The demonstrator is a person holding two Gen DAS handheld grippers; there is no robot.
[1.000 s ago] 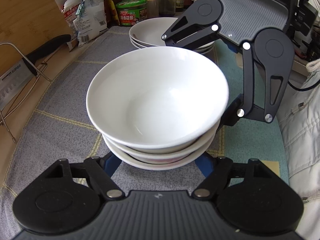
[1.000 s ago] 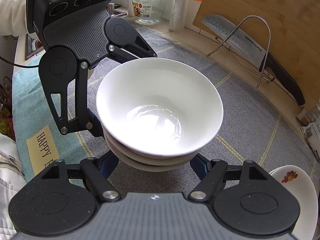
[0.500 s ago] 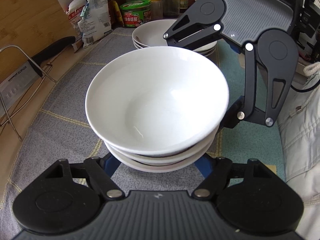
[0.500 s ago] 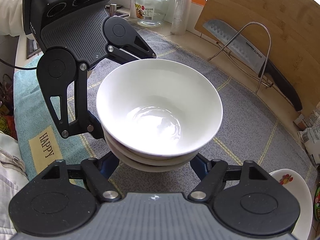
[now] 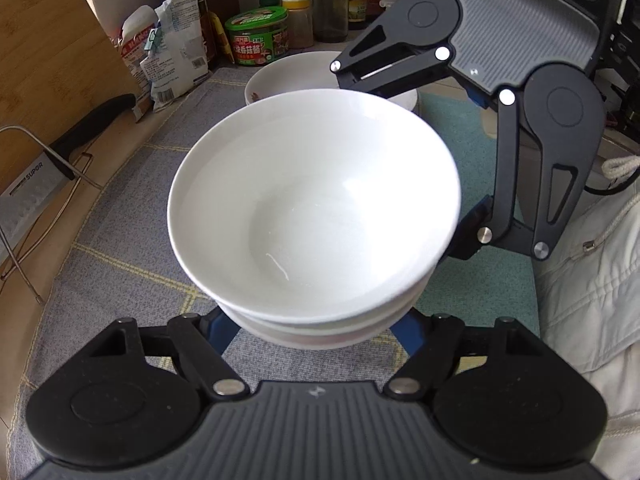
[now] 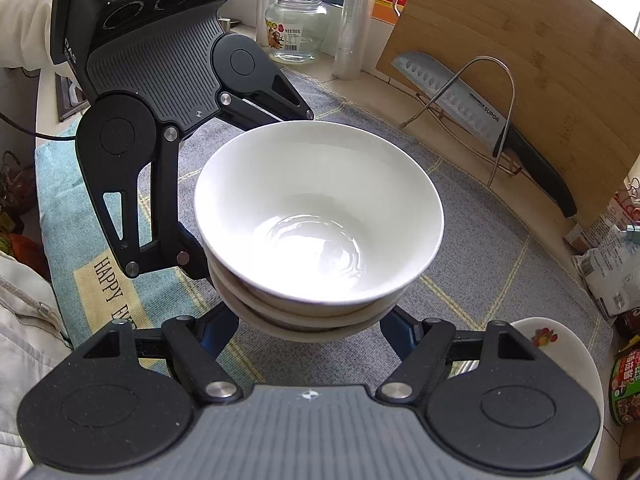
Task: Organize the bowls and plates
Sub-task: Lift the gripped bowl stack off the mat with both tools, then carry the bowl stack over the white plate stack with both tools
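Note:
A stack of white bowls [image 5: 312, 208] hangs a little above the grey checked cloth [image 5: 120, 248], clasped low down from opposite sides. My left gripper [image 5: 316, 320] is shut on the stack, its blue fingers [image 5: 224, 328] tucked under the lowest bowl. From the far side my right gripper [image 5: 452, 160] is shut on it too. In the right wrist view the same stack [image 6: 320, 216] sits between the right gripper [image 6: 316, 320] and the left gripper [image 6: 224, 184]. A second pile of white bowls [image 5: 288, 76] stands behind on the cloth, and shows as a flowered bowl [image 6: 560, 356] at the lower right.
A cleaver [image 6: 480, 108] leans in a wire rack [image 6: 496, 92] against a bamboo board [image 6: 520, 40]. A green tub [image 5: 256, 36], packets [image 5: 168, 56] and bottles [image 5: 332, 4] line the back. A glass jar [image 6: 296, 24] stands by a teal towel [image 6: 80, 280]. A person's white jacket [image 5: 592, 288] is close.
Both grippers have risen a little with the bowl stack, which has come up off the cloth and now covers more of the second pile behind it.

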